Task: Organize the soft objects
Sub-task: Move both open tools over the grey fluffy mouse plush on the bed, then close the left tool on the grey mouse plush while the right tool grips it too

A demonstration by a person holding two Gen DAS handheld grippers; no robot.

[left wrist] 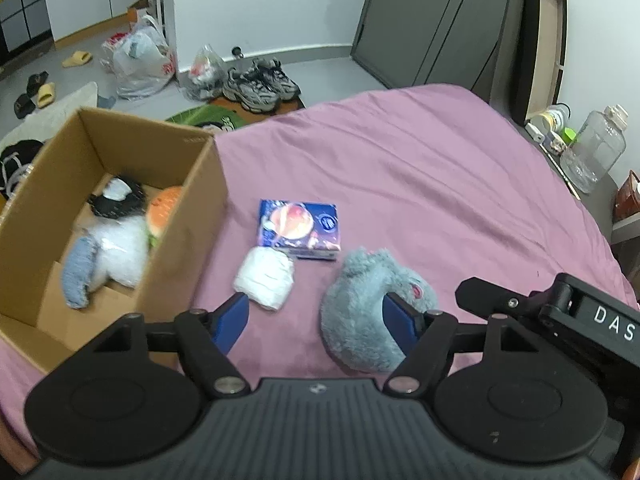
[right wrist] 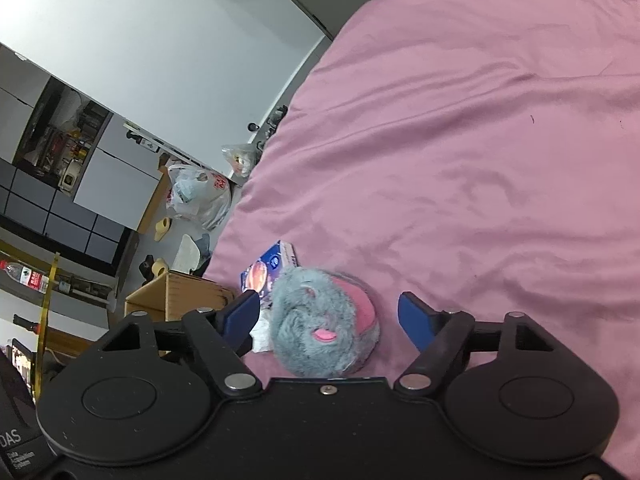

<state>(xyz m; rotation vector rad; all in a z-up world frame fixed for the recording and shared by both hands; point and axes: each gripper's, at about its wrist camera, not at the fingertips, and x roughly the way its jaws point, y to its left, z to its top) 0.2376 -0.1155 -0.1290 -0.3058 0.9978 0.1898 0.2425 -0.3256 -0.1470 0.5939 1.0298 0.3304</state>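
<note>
A grey plush toy with pink parts (left wrist: 360, 312) lies on the pink bed sheet (left wrist: 420, 168). It also shows in the right wrist view (right wrist: 320, 320), lying between my right gripper's open fingers. My right gripper (right wrist: 328, 320) is open around it. My left gripper (left wrist: 316, 320) is open and empty, with the plush at its right finger. A white soft bundle (left wrist: 266, 278) and a blue tissue pack (left wrist: 300, 228) lie just ahead. A cardboard box (left wrist: 180, 216) at the left holds a white and blue plush (left wrist: 108, 256), a burger toy (left wrist: 162, 212) and a black item (left wrist: 116, 198).
The bed edge runs behind the box; beyond it the floor has shoes (left wrist: 260, 82), plastic bags (left wrist: 140, 60) and slippers (left wrist: 46, 94). A clear jug (left wrist: 596, 148) and cups stand on a surface at the right. A dark panel (left wrist: 448, 20) leans on the wall.
</note>
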